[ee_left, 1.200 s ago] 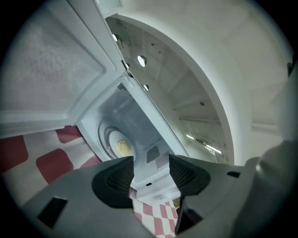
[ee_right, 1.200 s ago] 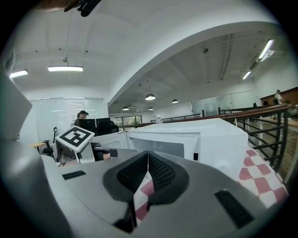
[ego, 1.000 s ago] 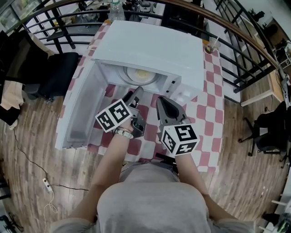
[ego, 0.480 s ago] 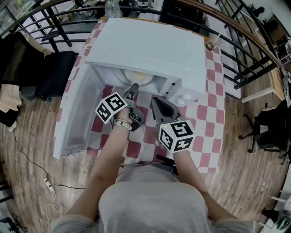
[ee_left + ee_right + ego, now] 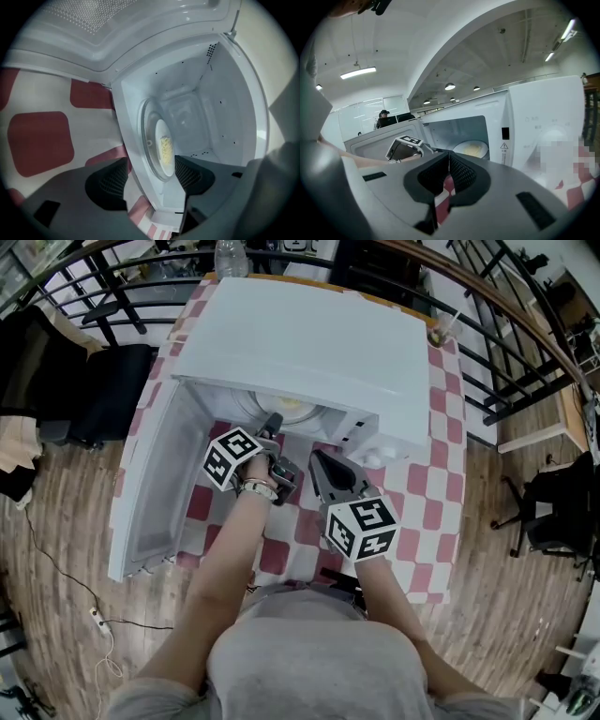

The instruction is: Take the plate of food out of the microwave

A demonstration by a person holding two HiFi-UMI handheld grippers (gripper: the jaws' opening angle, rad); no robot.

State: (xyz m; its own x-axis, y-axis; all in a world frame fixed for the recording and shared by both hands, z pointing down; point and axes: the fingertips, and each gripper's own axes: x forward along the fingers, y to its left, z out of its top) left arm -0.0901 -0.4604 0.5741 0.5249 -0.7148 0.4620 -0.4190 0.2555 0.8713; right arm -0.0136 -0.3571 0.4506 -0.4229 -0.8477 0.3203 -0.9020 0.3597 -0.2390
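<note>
The white microwave (image 5: 300, 334) stands on the checkered table with its door (image 5: 150, 484) swung open to the left. Inside, a white plate of yellow food (image 5: 291, 407) lies on the glass turntable; it also shows in the left gripper view as plate (image 5: 164, 147) and in the right gripper view as plate (image 5: 471, 149). My left gripper (image 5: 273, 420) is at the cavity mouth, turned on its side, its jaws opening. The plate's near edge and the cavity's front lip lie between its pads (image 5: 190, 173), and nothing is pressed. My right gripper (image 5: 317, 458) hangs shut over the tablecloth, short of the microwave, holding nothing.
The red and white tablecloth (image 5: 422, 474) runs right of the microwave. A cup with a straw (image 5: 437, 332) stands at the back right corner, a bottle (image 5: 230, 254) behind. A black chair (image 5: 103, 381) and railings stand to the left. A person (image 5: 384, 117) sits far off.
Both grippers have moved forward toward the microwave. The left gripper's tip has reached the cavity opening, close to the plate. The right gripper trails behind it.
</note>
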